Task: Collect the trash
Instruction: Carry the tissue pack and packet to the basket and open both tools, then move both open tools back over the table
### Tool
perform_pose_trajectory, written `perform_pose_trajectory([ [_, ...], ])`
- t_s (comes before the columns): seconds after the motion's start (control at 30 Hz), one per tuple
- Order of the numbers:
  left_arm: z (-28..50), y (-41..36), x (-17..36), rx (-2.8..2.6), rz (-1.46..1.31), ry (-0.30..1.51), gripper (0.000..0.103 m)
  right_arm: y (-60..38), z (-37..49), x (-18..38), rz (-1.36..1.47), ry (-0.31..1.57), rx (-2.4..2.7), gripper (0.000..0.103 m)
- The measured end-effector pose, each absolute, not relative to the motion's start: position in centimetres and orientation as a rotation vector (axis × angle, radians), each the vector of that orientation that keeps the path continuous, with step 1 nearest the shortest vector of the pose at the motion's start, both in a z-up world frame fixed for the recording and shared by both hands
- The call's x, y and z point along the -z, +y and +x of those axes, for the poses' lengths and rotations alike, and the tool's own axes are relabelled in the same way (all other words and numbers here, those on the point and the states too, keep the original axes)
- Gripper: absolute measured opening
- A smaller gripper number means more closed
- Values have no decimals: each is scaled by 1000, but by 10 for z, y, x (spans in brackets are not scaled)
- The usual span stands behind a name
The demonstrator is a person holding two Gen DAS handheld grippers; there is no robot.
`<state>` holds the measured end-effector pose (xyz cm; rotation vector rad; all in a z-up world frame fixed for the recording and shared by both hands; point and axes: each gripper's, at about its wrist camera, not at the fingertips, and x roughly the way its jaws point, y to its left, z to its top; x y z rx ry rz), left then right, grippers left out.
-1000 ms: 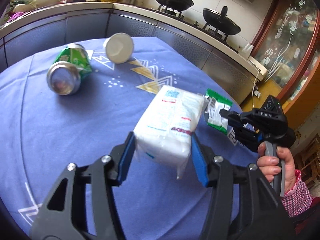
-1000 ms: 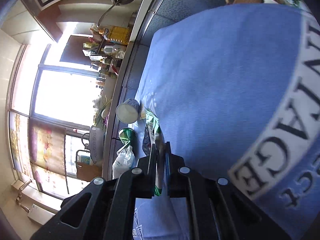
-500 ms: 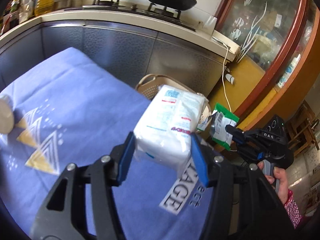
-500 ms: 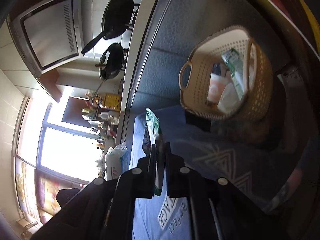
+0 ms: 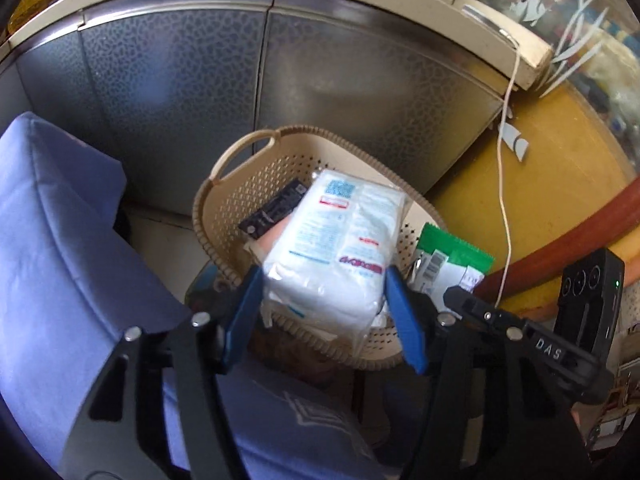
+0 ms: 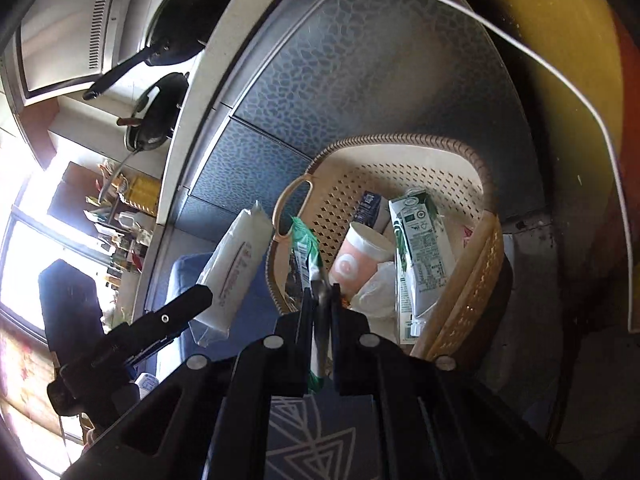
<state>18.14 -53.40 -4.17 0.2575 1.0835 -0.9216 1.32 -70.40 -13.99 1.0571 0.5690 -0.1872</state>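
Left wrist view: a beige perforated basket point(image 5: 224, 204) is seen on the floor below the grey cabinet fronts point(image 5: 168, 92), beside the draped edge of a blue tablecloth point(image 5: 60, 264). A dark flat packet point(image 5: 276, 210) is seen lying against the basket's far wall, and a white cable point(image 5: 505, 184) is hung from the counter at the right. The basket's middle is blocked from sight by a white tissue pack point(image 5: 340, 248), which is clamped between the blue pads of the left gripper point(image 5: 324, 300) and held above the basket. At the right, a green wrapper point(image 5: 452, 258) is pinched by the right gripper point(image 5: 456, 294) over the basket's right rim.

Right wrist view: the right gripper point(image 6: 320, 300) is shown with jaws closed on the green wrapper point(image 6: 306, 248), held edge-on over the basket's point(image 6: 460, 312) near rim. A pink cup point(image 6: 356, 256), a green-and-white carton point(image 6: 420, 252) and crumpled white plastic point(image 6: 376, 288) are seen inside. The tissue pack point(image 6: 236, 268) is held at the left by the left gripper point(image 6: 208, 312), tilted downward.
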Motion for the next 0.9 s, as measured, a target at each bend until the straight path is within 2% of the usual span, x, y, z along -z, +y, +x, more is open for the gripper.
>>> perform_pose_trajectory([
  [0.1, 182, -543, 57, 887, 319, 1066, 71, -703, 33, 153, 1061, 635, 177, 11],
  [0.17, 179, -545, 71, 876, 366, 1075, 73, -703, 39, 157, 1068, 638, 189, 15],
  [0.23, 184, -543, 76, 900, 344, 1134, 73, -702, 41, 159, 1053, 633, 208, 32],
  [0.27, 186, -540, 75, 901, 322, 1126, 73, -702, 41, 159, 1048, 628, 219, 38],
  [0.3, 187, -537, 73, 909, 310, 1119, 73, -702, 41, 160, 1044, 623, 233, 48],
  [0.33, 186, -536, 73, 915, 308, 1115, 73, -701, 40, 160, 1045, 617, 241, 50],
  [0.63, 147, -512, 49, 917, 385, 916, 73, -696, 9, 144, 1100, 550, 221, 51],
  [0.9, 97, -427, 29, 906, 315, 847, 73, -663, -10, 107, 1065, 517, 129, 51],
])
